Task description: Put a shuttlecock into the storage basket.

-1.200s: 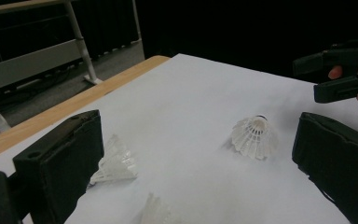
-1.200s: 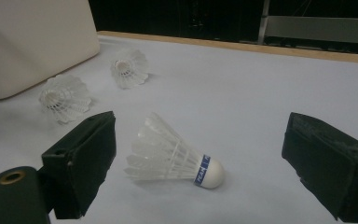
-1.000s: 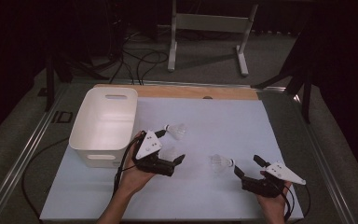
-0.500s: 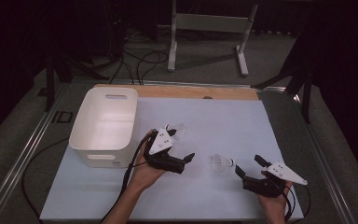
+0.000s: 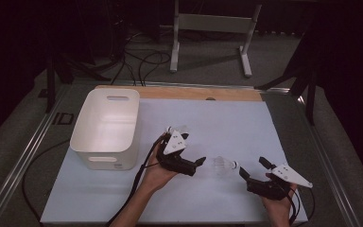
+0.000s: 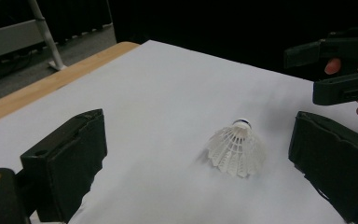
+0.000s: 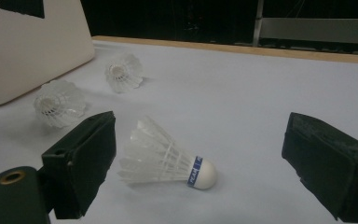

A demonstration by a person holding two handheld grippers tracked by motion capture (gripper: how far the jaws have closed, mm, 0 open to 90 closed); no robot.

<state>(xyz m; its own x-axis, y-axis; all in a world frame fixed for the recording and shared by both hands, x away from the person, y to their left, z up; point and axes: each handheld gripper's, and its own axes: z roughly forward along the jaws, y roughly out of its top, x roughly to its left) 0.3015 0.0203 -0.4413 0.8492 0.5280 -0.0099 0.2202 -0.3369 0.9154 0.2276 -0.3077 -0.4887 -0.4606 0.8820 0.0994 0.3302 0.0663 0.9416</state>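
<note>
- Right of the white bin (image 5: 105, 127), on the pale sheet (image 5: 227, 118), a shuttlecock (image 5: 222, 165) lay on its side, cork pointing away from the bin.
- Between bin and shuttlecock, the left gripper (image 5: 194, 165) had its jaws spread wide, gripping nothing.
- Beyond the shuttlecock from the bin, the right gripper (image 5: 253, 171) was likewise wide and empty.
- Nearer the bin lay two more shuttlecocks (image 7: 123, 71) (image 7: 58, 102).
</note>
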